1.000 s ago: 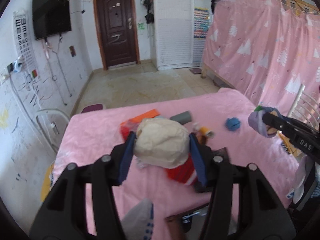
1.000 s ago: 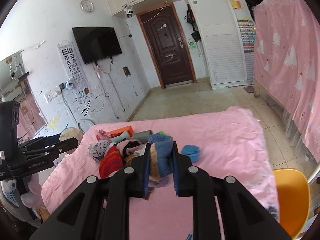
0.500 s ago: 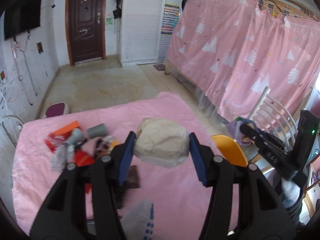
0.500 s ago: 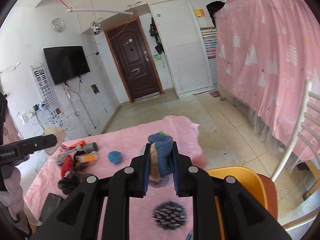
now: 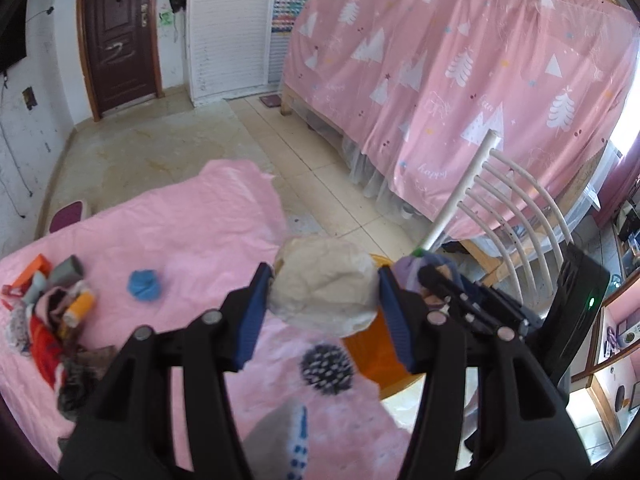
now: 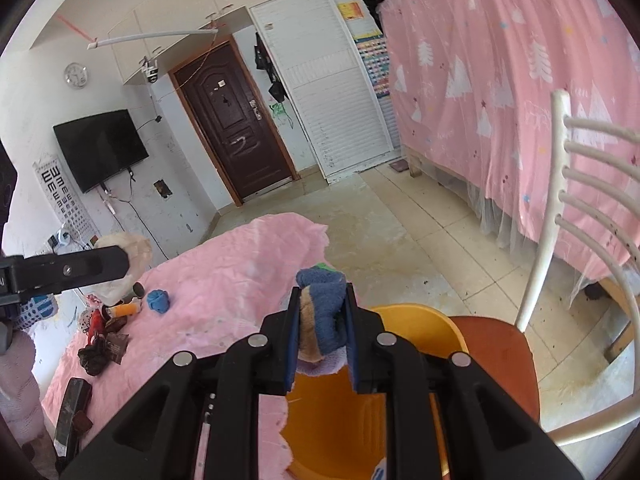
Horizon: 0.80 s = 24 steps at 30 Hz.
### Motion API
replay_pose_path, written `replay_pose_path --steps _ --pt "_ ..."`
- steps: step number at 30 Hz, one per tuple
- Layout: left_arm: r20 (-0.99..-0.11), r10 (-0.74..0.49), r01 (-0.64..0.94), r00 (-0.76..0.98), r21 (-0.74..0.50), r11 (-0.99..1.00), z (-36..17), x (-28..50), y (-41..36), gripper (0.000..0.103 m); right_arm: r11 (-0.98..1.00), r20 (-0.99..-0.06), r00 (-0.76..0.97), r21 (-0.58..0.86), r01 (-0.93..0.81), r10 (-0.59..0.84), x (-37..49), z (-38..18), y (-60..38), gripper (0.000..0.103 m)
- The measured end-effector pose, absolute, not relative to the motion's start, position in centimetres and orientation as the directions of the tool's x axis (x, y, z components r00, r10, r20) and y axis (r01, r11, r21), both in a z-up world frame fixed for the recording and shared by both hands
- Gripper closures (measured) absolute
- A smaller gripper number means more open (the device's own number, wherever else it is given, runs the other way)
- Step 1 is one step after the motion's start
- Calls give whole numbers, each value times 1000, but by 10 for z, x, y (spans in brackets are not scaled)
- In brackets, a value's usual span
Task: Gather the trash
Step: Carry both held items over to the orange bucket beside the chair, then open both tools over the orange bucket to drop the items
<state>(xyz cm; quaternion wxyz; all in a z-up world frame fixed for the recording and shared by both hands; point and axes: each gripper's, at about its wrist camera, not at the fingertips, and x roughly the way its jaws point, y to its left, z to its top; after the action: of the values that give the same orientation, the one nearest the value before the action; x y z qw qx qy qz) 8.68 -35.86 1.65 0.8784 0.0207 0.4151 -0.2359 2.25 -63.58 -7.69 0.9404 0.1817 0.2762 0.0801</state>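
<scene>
Crumpled paper wad [image 5: 324,286], blue rag [image 6: 322,312] clamped

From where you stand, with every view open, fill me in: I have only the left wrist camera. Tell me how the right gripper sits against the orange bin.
Observer: The right gripper hangs over the orange bin, which sits on a chair seat at the table's edge.
Operator: Describe its load properly; I see only a purple scrap.
Observer: It is shut on a blue and tan cloth wad, with a lilac edge hanging below.
Operator: Report whatever lies near the table's front corner.
Observer: A dark phone-like slab lies flat there, apart from the trash pile.
</scene>
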Motion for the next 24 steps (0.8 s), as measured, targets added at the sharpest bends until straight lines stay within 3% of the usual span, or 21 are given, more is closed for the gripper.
replay_pose_path --steps 6,8,9,13,15,24 --pt "-779 -421 426 464 -220 878 0 109 -400 48 903 -506 824 430 -14 254 19 -92 -655 92" --pt "-789 -414 422 454 -219 880 -5 112 -408 29 898 -509 823 439 -5 253 20 -94 -659 89" --pt "-787 -411 419 460 -215 882 -5 112 -410 27 896 -510 822 444 -1 253 20 -95 -661 85" --pt "-784 -405 410 471 -212 887 -1 111 -405 27 893 -508 824 451 6 251 19 -97 -664 70" --pt "-780 -404 404 478 -212 890 3 110 -400 27 896 -506 826 444 2 249 19 -95 -661 57" --pt "-737 -410 369 538 -232 900 34 102 -345 27 922 -483 842 386 -42 240 20 -61 -626 44"
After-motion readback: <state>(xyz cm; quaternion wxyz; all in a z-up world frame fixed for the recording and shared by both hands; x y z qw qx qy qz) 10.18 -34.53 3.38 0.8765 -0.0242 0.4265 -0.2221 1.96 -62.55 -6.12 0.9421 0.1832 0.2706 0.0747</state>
